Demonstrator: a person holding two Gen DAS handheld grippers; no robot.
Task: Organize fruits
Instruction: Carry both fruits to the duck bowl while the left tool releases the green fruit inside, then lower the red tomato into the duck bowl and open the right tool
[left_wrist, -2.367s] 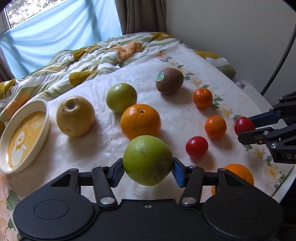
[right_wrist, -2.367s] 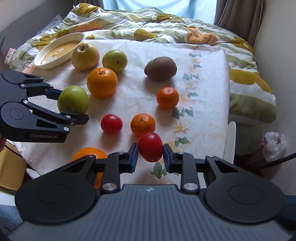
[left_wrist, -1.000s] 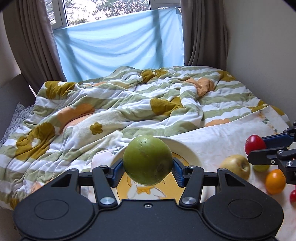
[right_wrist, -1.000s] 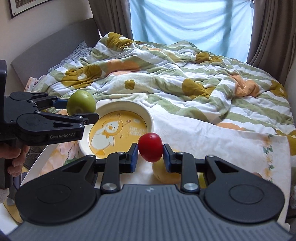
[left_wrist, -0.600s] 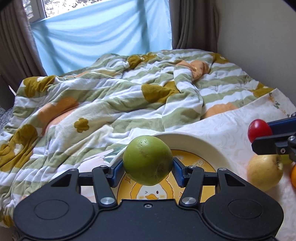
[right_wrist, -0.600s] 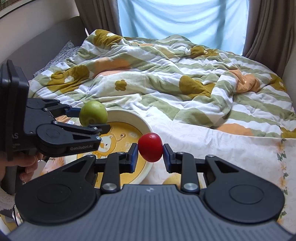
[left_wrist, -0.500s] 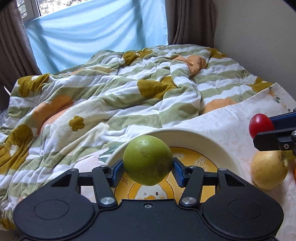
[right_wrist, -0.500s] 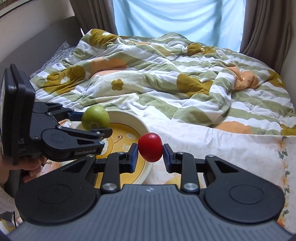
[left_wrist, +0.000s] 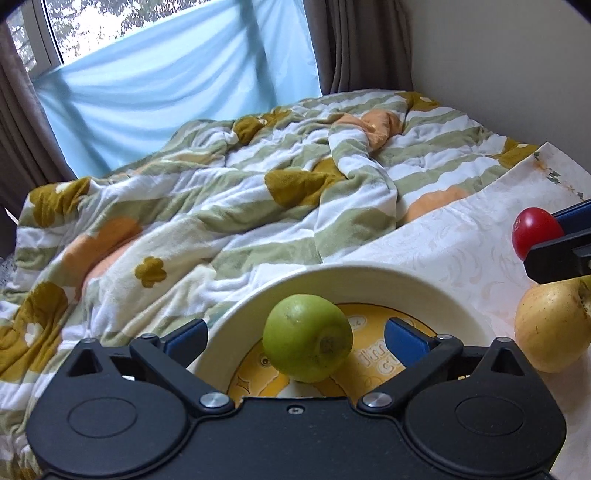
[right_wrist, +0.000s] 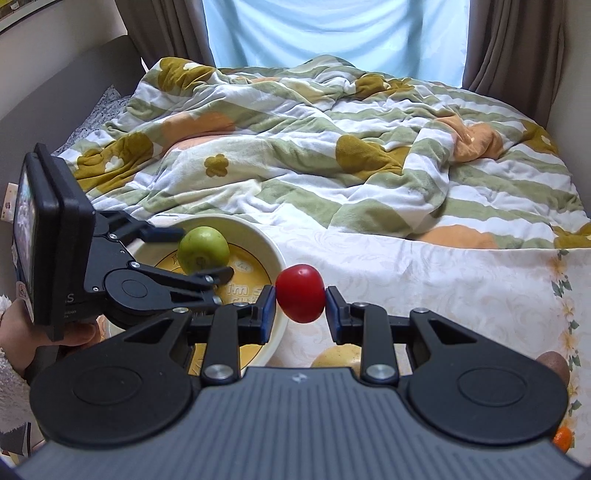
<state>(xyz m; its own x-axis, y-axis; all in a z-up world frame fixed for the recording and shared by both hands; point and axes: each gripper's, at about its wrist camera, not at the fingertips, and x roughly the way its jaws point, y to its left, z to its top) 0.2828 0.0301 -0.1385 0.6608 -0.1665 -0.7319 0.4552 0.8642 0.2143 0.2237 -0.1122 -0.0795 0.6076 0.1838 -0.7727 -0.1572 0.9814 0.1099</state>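
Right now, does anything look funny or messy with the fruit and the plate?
Nothing is spilled or broken. The green apple sits in the duck plate, between the open left gripper fingers. The right gripper holds a red tomato by the plate's edge. Only the quilt is rumpled.

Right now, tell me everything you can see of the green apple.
The green apple is round, smooth and yellow-green, with faint brownish speckling around its recessed end, which faces the left wrist camera. It sits inside the cream plate over the yellow printed centre. The left gripper is open around it, its blue-padded jaws spread clear on both sides. Its contact with the plate is hidden.
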